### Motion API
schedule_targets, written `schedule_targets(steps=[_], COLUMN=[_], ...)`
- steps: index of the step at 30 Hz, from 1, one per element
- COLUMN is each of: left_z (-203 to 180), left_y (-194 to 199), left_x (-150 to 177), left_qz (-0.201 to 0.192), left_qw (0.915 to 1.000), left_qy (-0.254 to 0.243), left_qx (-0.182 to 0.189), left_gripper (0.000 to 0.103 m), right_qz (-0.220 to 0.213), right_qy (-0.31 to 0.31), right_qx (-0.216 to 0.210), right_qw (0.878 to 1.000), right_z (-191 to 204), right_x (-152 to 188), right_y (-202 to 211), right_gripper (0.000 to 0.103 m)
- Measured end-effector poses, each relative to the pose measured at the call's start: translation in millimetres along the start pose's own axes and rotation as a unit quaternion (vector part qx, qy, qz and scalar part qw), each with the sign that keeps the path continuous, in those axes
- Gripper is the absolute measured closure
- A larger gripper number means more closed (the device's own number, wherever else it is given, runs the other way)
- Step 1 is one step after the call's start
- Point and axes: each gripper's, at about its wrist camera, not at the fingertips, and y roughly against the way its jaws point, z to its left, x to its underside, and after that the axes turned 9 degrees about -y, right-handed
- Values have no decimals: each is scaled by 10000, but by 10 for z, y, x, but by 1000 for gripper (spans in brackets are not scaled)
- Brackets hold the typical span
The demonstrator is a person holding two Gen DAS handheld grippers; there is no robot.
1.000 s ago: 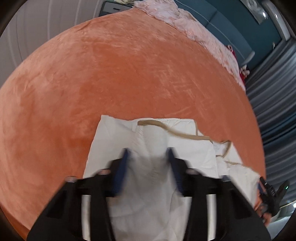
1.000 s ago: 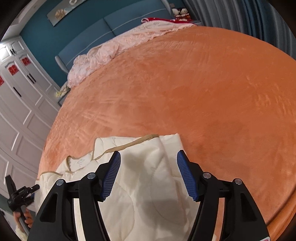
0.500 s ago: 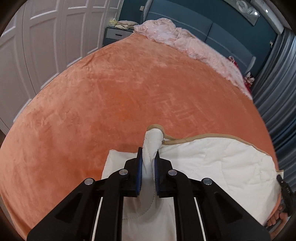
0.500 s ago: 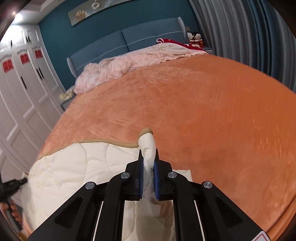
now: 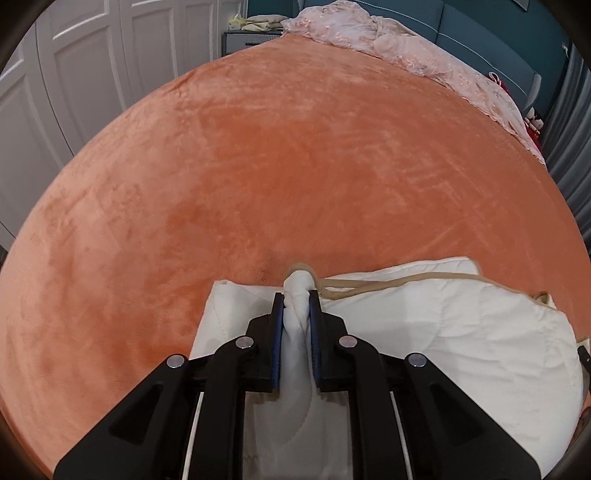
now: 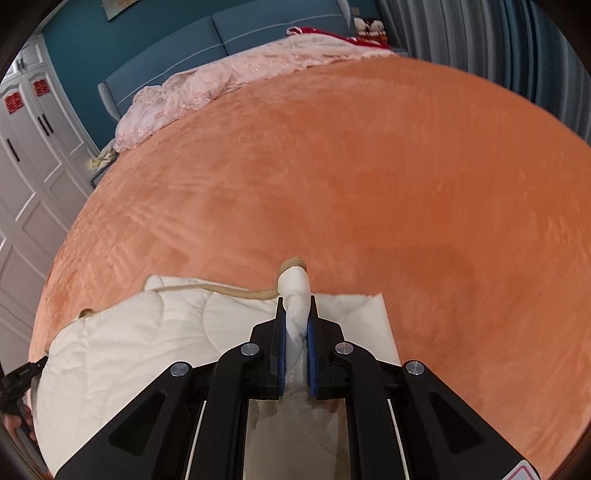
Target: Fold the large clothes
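Note:
A white quilted blanket with tan edging (image 5: 443,332) lies folded at the near edge of an orange bed cover (image 5: 295,166). My left gripper (image 5: 297,299) is shut on a bunched corner of the blanket at its left end and holds it raised. My right gripper (image 6: 295,306) is shut on the blanket's right corner; the blanket (image 6: 129,343) sags to its left. A flat lower layer (image 6: 369,310) lies under the held corner.
A pink bedspread (image 6: 221,85) is heaped along the blue headboard (image 6: 258,26) at the far end. White wardrobe doors (image 5: 74,74) stand at the left. Grey curtains (image 6: 517,48) hang at the right. Orange cover (image 6: 369,184) stretches ahead.
Both grippers were open over the blanket a second ago. They have shut on its two corners and lifted them, carrying the upper layer forward over the lower one.

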Motion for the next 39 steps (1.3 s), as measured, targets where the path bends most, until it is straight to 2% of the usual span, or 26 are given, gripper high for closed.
schedule_targets(steps=[8, 18, 29, 31, 32, 34, 35, 37, 39], left_z=[-123, -135, -172, -126, -71, 84, 164, 210, 96], left_y=[-129, -153, -139, -57, 17, 242, 409, 658, 852], left_x=[110, 163, 169, 125, 103, 74, 60, 3, -99], left_qz=[-207, -401, -418, -320, -311, -418, -538, -758, -911], left_qw=[9991, 9985, 9982, 9986, 9987, 9982, 9968, 9953, 9949], left_qy=[-226, -215, -229, -158, -49, 257, 420, 485, 396], left_qx=[-276, -318, -362, -391, -402, -354, -422, -367, -160], left_gripper=[87, 87, 85, 78, 68, 53, 43, 43, 43], right_qz=[46, -168, -148, -167, -305, -775, -876, -947, -676], right_qy=[54, 106, 8, -173, -282, -509, -489, -257, 143], right_qx=[58, 100, 62, 98, 101, 27, 18, -207, -627], right_qw=[10000, 9998, 9999, 9997, 9991, 9957, 9950, 9950, 9956], right_z=[14, 37, 13, -29, -53, -101, -79, 83, 417], right_x=[127, 215, 192, 102, 62, -7, -25, -56, -11], right_y=[-216, -251, -242, -133, -30, 321, 420, 617, 671], right_gripper=[94, 94, 92, 85, 78, 76, 75, 75, 75])
